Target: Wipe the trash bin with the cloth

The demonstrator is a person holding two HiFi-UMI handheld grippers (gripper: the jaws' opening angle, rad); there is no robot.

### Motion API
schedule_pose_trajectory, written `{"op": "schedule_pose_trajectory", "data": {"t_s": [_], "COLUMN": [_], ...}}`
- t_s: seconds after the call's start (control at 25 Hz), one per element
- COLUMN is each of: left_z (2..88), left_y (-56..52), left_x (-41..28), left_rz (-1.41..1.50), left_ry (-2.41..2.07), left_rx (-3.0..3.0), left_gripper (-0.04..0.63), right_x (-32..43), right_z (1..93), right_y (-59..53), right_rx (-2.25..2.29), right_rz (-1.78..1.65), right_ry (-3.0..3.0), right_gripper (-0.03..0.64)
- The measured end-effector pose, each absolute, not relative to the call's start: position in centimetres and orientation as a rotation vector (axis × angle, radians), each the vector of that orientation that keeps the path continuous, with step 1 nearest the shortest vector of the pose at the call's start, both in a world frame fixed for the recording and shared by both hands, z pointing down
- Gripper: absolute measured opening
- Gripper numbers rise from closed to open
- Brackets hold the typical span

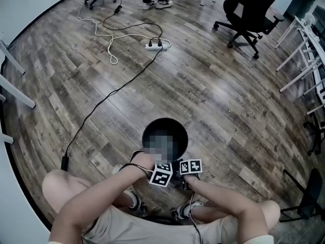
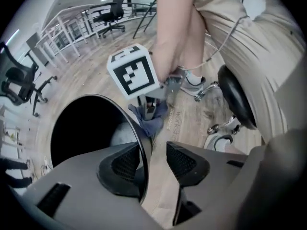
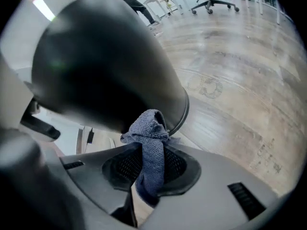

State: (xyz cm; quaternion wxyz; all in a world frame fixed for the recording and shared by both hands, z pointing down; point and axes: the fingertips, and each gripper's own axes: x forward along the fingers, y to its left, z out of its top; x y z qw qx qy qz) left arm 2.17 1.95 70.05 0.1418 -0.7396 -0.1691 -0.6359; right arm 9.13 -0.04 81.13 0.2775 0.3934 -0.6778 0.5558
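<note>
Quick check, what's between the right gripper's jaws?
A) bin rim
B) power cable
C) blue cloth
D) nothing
C: in the right gripper view, the right gripper is shut on the cloth, which bunches up above the jaws next to the bin.

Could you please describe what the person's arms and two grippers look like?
The left gripper and right gripper have grey moulded jaws with black mesh-textured pads, each topped by a white cube bearing black square markers. Both forearms are bare, sleeveless; a thin cable trails alongside one.
</note>
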Motion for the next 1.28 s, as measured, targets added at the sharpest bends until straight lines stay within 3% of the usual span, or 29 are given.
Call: {"op": "schedule_pose_trajectory", "data": {"t_s": [0.24, 0.44, 0.56, 0.84, 1.28], "left_z": [72.0, 72.6, 73.0, 72.9, 72.8], "left_y": [-0.5, -1.3, -1.6, 0.4, 1.4], "left_x": [-2.2, -1.9, -1.8, -0.2, 2.8], "left_rz": [-1.870, -1.821, -1.831, -1.832, -1.926], "left_ry": [-0.525, -0.452, -0.441, -0.472, -0.271], "left_rx": [-1.907, -1.896, -1.839, -1.869, -2.061], "left_gripper": [0.169, 0.165, 0.089, 0.032, 0.032], "right_x": [8.8, 6.7, 5.5, 7.6, 10.0], "right_z": [73.7, 68.4, 67.6, 71.6, 83.6], "right_y": [1.7, 2.2, 1.0, -1.1, -2.2], "right_rx": [0.901, 0.839, 0.812, 0.833, 0.843], "right_rz": [1.336, 1.265, 1.227, 1.184, 1.043], "right_ry": [-1.890, -1.969, -2.020, -1.981, -1.978], "right_gripper": [0.083, 0.083, 0.083, 0.083, 0.083]}}
